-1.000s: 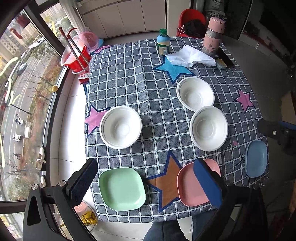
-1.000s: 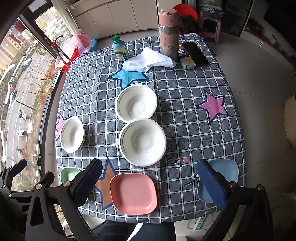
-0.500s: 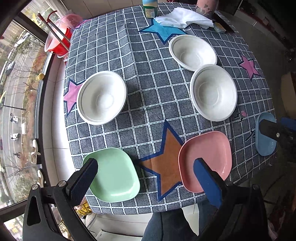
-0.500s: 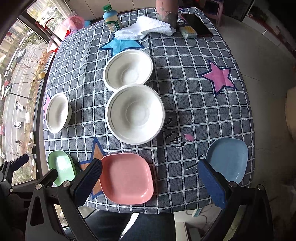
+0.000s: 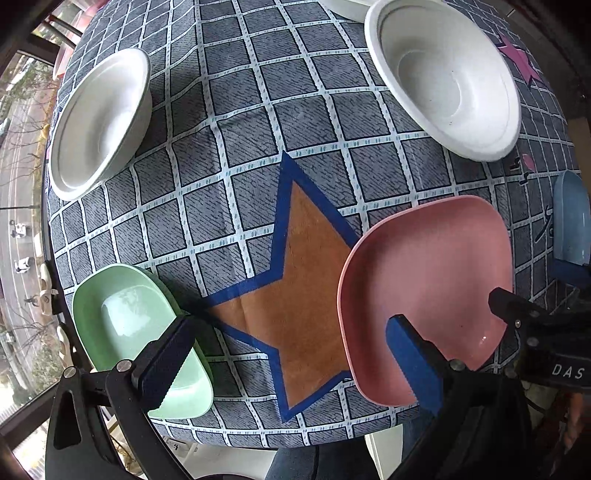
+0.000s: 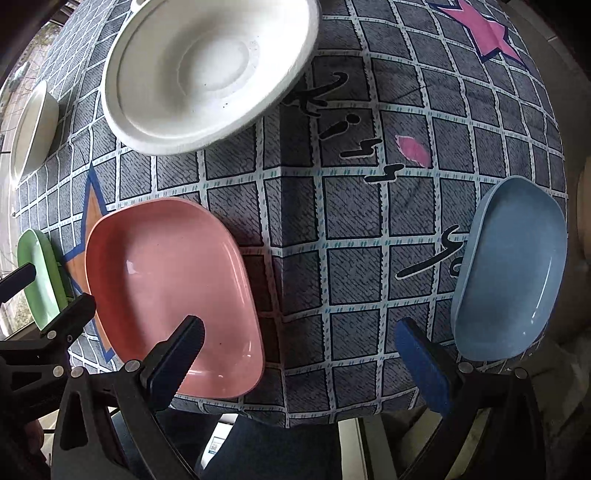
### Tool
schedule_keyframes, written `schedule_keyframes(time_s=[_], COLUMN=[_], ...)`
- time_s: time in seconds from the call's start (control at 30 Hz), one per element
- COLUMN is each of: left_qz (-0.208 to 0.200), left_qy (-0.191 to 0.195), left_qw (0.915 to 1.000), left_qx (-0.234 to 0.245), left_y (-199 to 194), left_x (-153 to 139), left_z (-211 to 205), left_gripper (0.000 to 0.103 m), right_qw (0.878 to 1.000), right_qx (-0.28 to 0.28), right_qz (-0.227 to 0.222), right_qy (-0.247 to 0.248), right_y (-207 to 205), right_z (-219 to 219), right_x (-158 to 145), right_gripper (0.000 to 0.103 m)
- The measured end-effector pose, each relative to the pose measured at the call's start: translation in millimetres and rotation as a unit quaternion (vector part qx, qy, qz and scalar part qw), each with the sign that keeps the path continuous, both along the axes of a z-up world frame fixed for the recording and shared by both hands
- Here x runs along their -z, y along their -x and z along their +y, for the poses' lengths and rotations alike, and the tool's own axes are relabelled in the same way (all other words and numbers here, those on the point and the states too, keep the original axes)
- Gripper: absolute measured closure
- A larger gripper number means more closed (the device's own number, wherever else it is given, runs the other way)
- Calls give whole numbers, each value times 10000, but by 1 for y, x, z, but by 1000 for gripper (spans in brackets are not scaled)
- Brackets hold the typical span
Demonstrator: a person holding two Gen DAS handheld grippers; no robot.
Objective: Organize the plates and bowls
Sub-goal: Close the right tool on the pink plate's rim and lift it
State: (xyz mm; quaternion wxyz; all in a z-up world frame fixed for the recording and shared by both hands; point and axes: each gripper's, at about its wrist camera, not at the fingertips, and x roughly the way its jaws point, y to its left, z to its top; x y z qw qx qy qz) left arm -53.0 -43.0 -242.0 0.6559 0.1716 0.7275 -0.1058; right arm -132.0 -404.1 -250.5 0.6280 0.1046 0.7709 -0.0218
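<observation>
A pink plate (image 5: 424, 291) (image 6: 162, 288), a green plate (image 5: 125, 325) (image 6: 37, 280) and a blue plate (image 5: 570, 221) (image 6: 513, 269) lie along the near edge of the checked tablecloth. White bowls sit behind them: one at left (image 5: 96, 122) (image 6: 31, 129), one at right (image 5: 443, 74) (image 6: 207, 70). My left gripper (image 5: 291, 354) is open, low over the orange star between the green and pink plates. My right gripper (image 6: 299, 358) is open, low between the pink and blue plates.
The table's near edge (image 5: 295, 439) lies just below the plates, with a person's legs (image 6: 269, 450) under it. A window and street lie to the left (image 5: 18, 240). A third white bowl's rim shows at the top (image 5: 343, 9).
Both grippers have dropped down and forward toward the near row of plates, which now fills the views. Both stay open. No plate or bowl has moved.
</observation>
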Motion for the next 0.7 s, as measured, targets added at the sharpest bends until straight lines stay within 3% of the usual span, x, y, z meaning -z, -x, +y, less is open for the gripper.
schedule_keyframes(time_s=[0.23,0.43,0.57,0.63,0.7], left_qz=[30,78,233,322,323], left_qy=[-188,113,239,342,394], left_qw=[9998,9995,9982,9976,9979], left_qx=[-54,-299,-493,-514,-395], left_y=[9,17,12,12,17], left_x=[32,59,53,52,53], left_z=[-8,-10,10,16,12], left_gripper=[0,0,6,12,21], right_qw=[9995,9985,9996,9992,9989], right_qx=[-212,-353,-233,-180,-241], right_qz=[-25,-323,-150,-109,-173], right_qy=[-234,-259,101,352,376], right_y=[16,44,38,22,23], right_z=[14,50,36,27,36], right_x=[29,40,35,28,20], right_gripper=[0,0,0,3,18])
